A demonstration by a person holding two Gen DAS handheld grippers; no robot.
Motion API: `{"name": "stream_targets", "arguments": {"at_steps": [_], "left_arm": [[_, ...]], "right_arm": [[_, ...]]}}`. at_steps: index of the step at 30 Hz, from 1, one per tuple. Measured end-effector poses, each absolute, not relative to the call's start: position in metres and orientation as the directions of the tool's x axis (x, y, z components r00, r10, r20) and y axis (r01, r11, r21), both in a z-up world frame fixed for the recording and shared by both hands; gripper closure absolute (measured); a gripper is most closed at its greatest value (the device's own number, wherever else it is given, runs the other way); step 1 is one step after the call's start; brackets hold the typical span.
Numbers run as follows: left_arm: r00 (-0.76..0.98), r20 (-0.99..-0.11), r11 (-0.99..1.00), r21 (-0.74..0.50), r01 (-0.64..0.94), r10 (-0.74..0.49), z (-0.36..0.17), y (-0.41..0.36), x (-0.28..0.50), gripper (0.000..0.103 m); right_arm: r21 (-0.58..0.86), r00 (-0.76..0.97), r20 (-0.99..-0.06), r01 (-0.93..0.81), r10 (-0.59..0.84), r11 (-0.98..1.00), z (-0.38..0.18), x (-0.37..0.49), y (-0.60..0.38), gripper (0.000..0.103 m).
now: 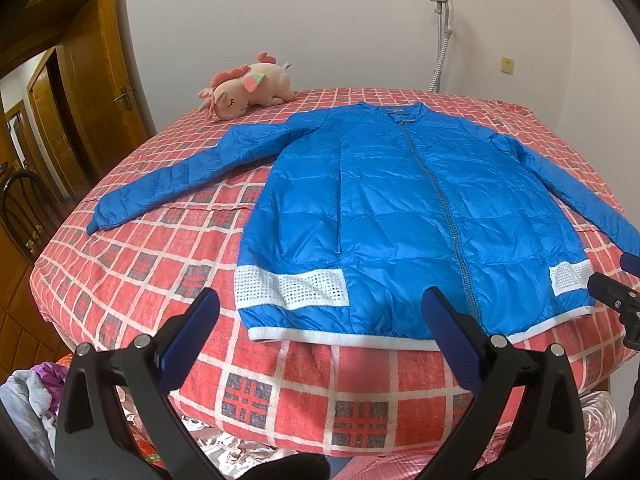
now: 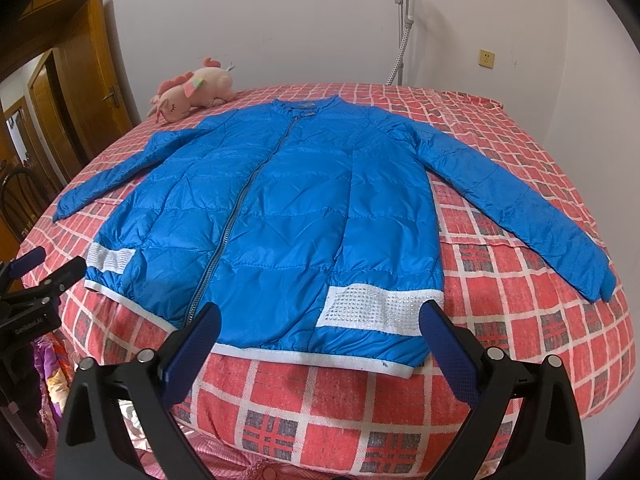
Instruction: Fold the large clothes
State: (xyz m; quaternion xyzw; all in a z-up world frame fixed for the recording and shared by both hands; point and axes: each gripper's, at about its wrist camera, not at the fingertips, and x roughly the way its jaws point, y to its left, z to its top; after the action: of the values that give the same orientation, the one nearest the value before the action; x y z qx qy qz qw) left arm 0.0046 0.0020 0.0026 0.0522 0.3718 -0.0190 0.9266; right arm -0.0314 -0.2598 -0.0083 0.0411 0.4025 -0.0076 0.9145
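Observation:
A blue padded jacket (image 1: 400,208) with white mesh bands and a white hem lies flat, front up and zipped, on the bed, both sleeves spread out to the sides. It also shows in the right wrist view (image 2: 288,216). My left gripper (image 1: 320,304) is open and empty, hovering just in front of the hem's left half. My right gripper (image 2: 320,316) is open and empty, hovering just in front of the hem's right half. The right gripper also shows at the edge of the left wrist view (image 1: 616,284), the left gripper at the edge of the right wrist view (image 2: 44,268).
The bed (image 1: 132,264) has a red checked cover. A pink plush unicorn (image 1: 244,92) lies at the far left corner. A garment steamer (image 1: 440,32) stands by the wall behind. A wooden door (image 1: 100,92) and a chair (image 1: 20,208) are at the left. Loose clothes (image 1: 28,396) lie below the bed's near edge.

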Motion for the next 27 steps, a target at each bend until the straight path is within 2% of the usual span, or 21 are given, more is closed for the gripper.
{"name": "stream_targets", "arguments": {"at_steps": [14,20,27], "left_arm": [[0.723,-0.690,0.994,0.085,0.073,0.006,0.003,0.003,0.005,0.003],[0.742,-0.670,0.988,0.125,0.096,0.012,0.002,0.000,0.018,0.003],[0.679,-0.728,0.972,0.077,0.223,-0.098,-0.012,-0.024,0.069,0.003]], "right_arm": [[0.072,0.671,-0.741,0.043,0.025,0.996,-0.011,-0.026,-0.257,0.004],[0.098,0.671,-0.741,0.050,0.039,0.994,-0.016,-0.015,-0.274,0.004],[0.196,0.649,-0.760,0.252,-0.016,0.948,-0.022,0.006,-0.377,0.004]]}}
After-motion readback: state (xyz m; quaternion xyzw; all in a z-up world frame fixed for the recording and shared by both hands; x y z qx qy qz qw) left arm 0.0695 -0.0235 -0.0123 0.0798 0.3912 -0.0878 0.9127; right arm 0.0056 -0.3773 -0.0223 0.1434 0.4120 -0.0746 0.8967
